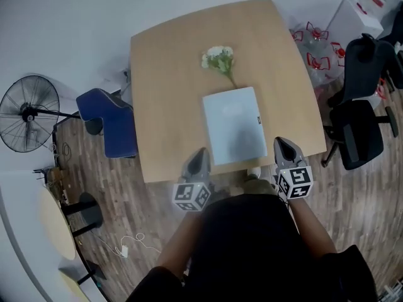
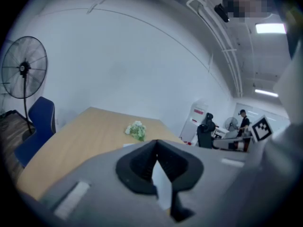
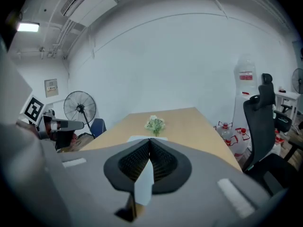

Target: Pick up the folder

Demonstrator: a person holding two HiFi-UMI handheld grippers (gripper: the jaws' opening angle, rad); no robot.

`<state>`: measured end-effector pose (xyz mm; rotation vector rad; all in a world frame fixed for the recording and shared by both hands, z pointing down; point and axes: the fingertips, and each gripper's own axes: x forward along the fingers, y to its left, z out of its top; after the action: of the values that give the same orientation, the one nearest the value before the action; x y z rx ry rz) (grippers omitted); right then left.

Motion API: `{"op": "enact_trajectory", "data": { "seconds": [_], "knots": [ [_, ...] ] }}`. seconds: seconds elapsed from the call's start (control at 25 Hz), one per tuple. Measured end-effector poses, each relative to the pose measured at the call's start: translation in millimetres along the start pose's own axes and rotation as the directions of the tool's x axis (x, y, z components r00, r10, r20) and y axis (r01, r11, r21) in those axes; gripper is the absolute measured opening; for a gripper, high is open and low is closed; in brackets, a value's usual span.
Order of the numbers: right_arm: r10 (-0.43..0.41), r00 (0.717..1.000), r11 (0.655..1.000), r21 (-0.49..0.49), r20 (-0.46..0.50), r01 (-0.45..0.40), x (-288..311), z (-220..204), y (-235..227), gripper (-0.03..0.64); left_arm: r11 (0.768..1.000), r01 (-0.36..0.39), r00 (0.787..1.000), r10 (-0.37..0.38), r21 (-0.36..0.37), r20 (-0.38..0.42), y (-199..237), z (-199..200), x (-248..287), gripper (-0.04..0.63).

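Only the head view shows the whole folder, flat at the tabletop's near edge, between left tongs and right tongs; their own views show both closed, empty.

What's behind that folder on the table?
A bunch of white flowers lies on the table, its stem reaching the far edge of the folder. Whether the stem tip slips under it is hidden.

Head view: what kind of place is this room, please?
Most likely an office or a meeting room. A wooden table bears a light blue folder, black swivel office chairs stand beside it, and large water jugs stand on the floor. A pedestal fan stands by the wall.
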<state>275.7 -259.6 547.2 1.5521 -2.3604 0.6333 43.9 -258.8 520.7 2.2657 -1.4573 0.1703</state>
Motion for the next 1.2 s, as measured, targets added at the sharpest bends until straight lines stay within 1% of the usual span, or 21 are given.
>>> {"op": "enact_trajectory", "data": {
  "seconds": [0.2, 0.32, 0.4, 0.48, 0.56, 0.6, 0.68, 0.72, 0.8, 0.88, 1.0, 1.08, 1.16, 1.2],
  "knots": [
    [0.072, 0.994, 0.996, -0.044, -0.079, -0.076, 44, -14, -18, 0.000, 0.994, -0.101, 0.994, 0.100, -0.033, -0.038, 25, -21, 19, 0.000],
    [0.108, 0.985, 0.993, -0.033, -0.133, -0.113, 60, -27, -21, 0.000, 0.985, -0.145, 0.988, 0.139, -0.089, -0.070, 38, -38, 26, 0.000],
    [0.122, 0.978, 0.991, -0.042, -0.168, -0.131, 68, -38, -18, 0.000, 0.983, -0.155, 0.985, 0.146, -0.101, -0.093, 47, -50, 28, 0.000],
    [0.131, 0.968, 0.986, -0.068, -0.214, -0.149, 77, -53, -9, 0.000, 0.984, -0.148, 0.983, 0.136, -0.094, -0.126, 55, -64, 30, 0.000],
    [0.140, 0.954, 0.984, -0.068, -0.265, -0.163, 83, -71, -1, 0.016, 0.985, -0.138, 0.980, 0.121, -0.105, -0.159, 62, -79, 31, 0.000],
    [0.144, 0.947, 0.985, -0.054, -0.287, -0.166, 85, -79, 2, 0.029, 0.984, -0.139, 0.978, 0.118, -0.116, -0.175, 65, -86, 32, 0.002],
    [0.150, 0.936, 0.987, -0.010, -0.318, -0.161, 87, -95, 2, 0.029, 0.978, -0.154, 0.971, 0.124, -0.143, -0.203, 72, -98, 34, 0.002],
    [0.153, 0.931, 0.988, 0.020, -0.332, -0.155, 89, -102, 1, 0.037, 0.974, -0.163, 0.968, 0.127, -0.157, -0.216, 74, -103, 35, 0.015],
    [0.157, 0.919, 0.987, 0.080, -0.362, -0.137, 95, -116, 0, 0.110, 0.970, -0.166, 0.963, 0.120, -0.178, -0.243, 79, -114, 39, 0.032],
    [0.156, 0.904, 0.986, 0.118, -0.398, -0.118, 103, -132, -2, 0.157, 0.970, -0.153, 0.955, 0.096, -0.189, -0.280, 83, -129, 45, 0.073],
    [0.198, 0.861, 0.975, 0.183, -0.468, -0.125, 114, -161, -4, 0.252, 0.966, -0.143, 0.935, 0.060, -0.217, -0.348, 88, -157, 56, 0.161],
    [0.235, 0.843, 0.958, 0.261, -0.484, -0.118, 120, -173, -4, 0.306, 0.953, -0.143, 0.918, 0.028, -0.267, -0.395, 91, -176, 63, 0.204],
    [0.259, 0.839, 0.941, 0.322, -0.479, -0.106, 129, -178, -4, 0.342, 0.933, -0.133, 0.901, -0.026, -0.334, -0.433, 93, -191, 71, 0.280],
    [0.267, 0.837, 0.936, 0.336, -0.478, -0.107, 135, -179, -4, 0.352, 0.925, -0.125, 0.893, -0.053, -0.360, -0.447, 94, -197, 75, 0.301]
  ]
}}
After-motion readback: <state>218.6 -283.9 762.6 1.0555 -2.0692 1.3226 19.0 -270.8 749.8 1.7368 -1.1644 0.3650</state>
